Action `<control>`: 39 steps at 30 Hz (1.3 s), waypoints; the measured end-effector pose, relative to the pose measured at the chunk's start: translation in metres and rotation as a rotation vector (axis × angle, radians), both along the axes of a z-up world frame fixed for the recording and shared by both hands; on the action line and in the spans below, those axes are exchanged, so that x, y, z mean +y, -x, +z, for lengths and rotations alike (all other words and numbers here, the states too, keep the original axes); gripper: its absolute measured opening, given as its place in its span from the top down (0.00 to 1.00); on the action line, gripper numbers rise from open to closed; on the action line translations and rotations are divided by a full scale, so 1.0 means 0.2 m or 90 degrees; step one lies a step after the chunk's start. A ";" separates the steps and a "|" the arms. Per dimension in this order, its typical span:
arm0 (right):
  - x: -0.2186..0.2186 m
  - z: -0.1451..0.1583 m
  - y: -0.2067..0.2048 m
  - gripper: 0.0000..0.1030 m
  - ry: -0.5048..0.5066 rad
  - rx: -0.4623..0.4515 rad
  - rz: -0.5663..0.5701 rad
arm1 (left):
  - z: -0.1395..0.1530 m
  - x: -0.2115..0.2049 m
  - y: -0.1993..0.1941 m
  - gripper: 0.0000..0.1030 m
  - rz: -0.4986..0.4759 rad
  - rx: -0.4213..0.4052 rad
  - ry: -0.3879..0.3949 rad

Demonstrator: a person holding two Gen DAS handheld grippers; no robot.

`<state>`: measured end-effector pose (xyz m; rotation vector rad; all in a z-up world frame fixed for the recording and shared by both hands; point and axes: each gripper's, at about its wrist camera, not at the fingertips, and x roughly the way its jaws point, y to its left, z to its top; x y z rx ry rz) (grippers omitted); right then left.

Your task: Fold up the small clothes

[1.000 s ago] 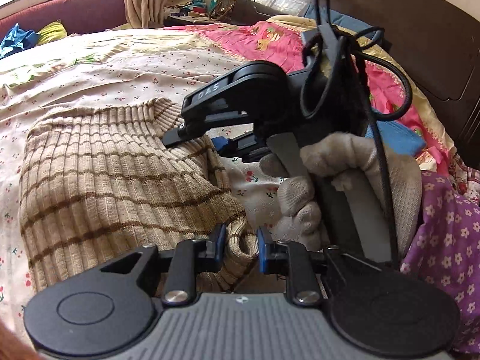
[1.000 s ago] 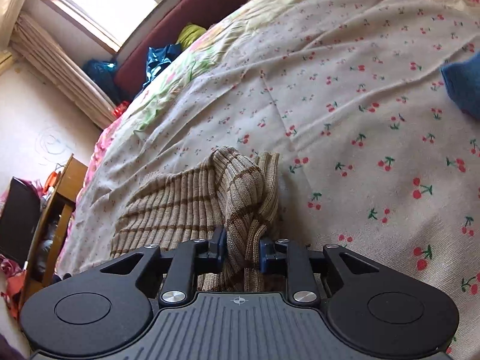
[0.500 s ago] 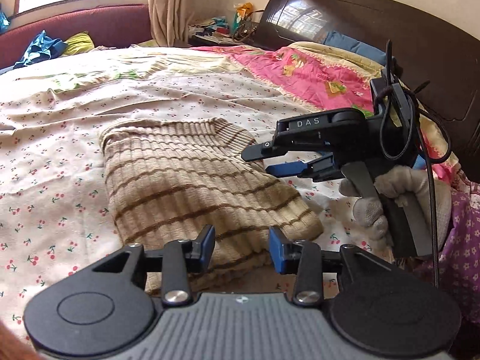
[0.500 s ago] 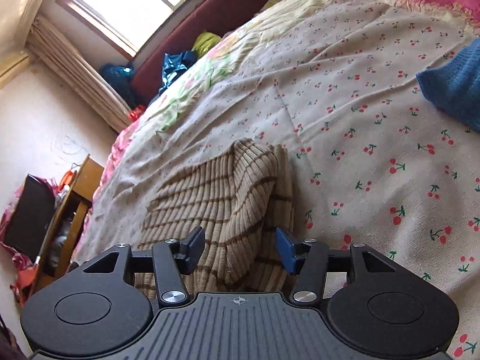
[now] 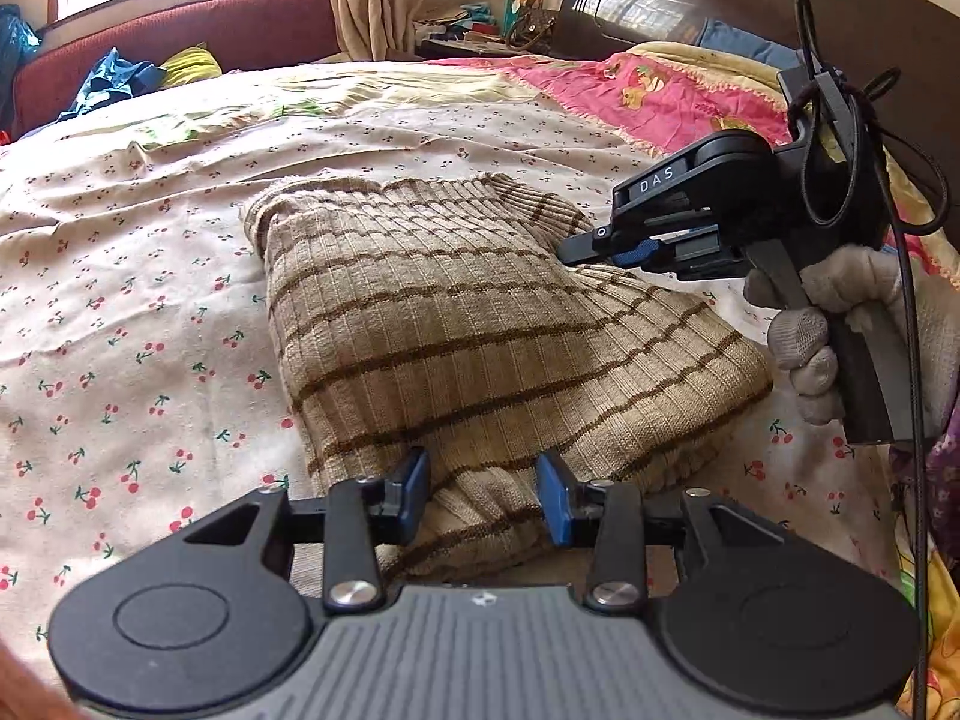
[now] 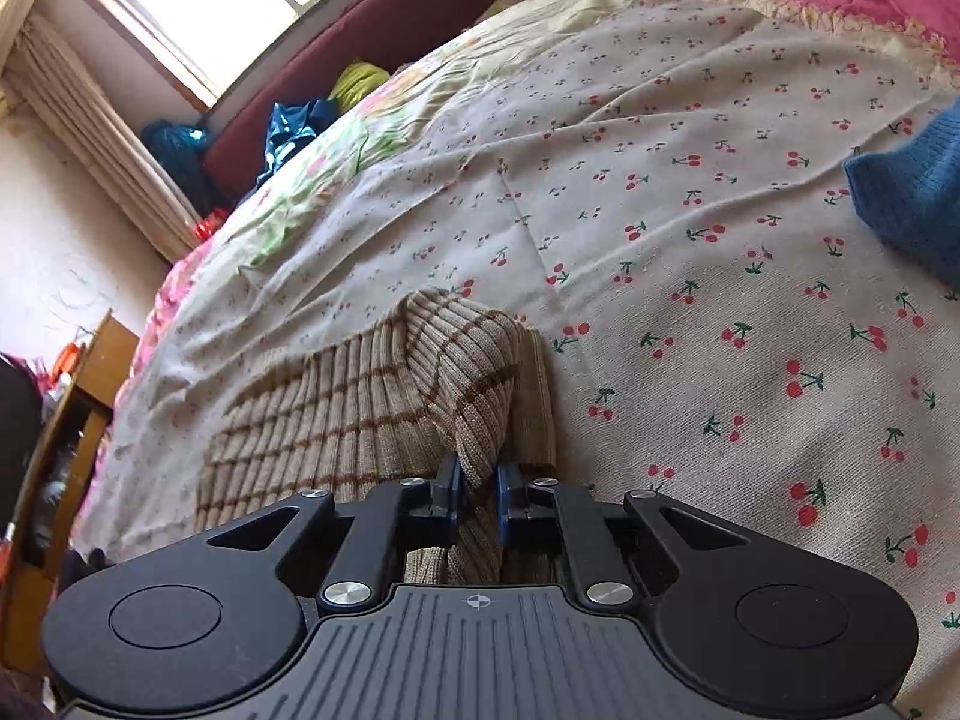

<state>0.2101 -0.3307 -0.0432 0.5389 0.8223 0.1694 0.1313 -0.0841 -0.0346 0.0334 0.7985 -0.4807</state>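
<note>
Ribbed beige knit with thin brown stripes: we see a small sweater (image 5: 480, 324) lying folded on the bed, on a cream bedsheet (image 5: 120, 312) printed with red cherries. Its collar end lies toward the far side, and its near folded edge sits thick and rounded.

Our right gripper (image 6: 477, 495) has its jaws closing on a raised fold of the sweater (image 6: 474, 420), the blue pads pressing the knit from both sides. Our left gripper (image 5: 483, 495) holds its jaws apart over the sweater's near edge, with the cloth between them but not pinched. From the left wrist view, the right gripper (image 5: 636, 252) reaches in at the sweater's right side, gripped by a hand in a white glove (image 5: 840, 336).

Just beside the sweater, to the right, lies a blue knitted garment (image 6: 912, 204). A pink blanket (image 5: 648, 96) covers the far corner by the dark headboard (image 5: 720, 6). A maroon sofa (image 5: 198, 36) stands under the window.
</note>
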 end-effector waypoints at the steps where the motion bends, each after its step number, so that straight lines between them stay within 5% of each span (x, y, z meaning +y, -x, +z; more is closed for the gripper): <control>1: -0.02 0.00 0.00 0.89 -0.020 0.003 -0.004 | 0.01 0.01 0.00 0.50 0.003 0.004 0.007; 12: 0.00 0.19 0.38 0.72 -0.009 -0.021 0.074 | 0.11 0.23 0.10 0.49 0.061 -0.007 0.040; 17: 0.11 0.17 0.54 0.73 0.079 -0.018 0.123 | 0.06 0.23 0.06 0.49 0.072 0.011 0.033; 19: 0.10 0.08 0.53 0.70 0.135 0.030 0.110 | 0.01 0.23 0.03 0.48 0.080 0.034 0.021; 22: 0.04 0.02 0.49 0.70 0.095 0.062 0.087 | -0.02 0.26 0.01 0.45 0.096 0.060 0.031; 30: 0.07 0.26 0.56 0.69 0.141 -0.055 0.076 | 0.19 0.25 0.01 0.46 0.089 -0.055 0.028; 39: 0.28 0.21 0.18 0.68 0.132 -0.103 0.122 | 0.15 0.19 -0.50 0.46 0.151 -0.097 0.058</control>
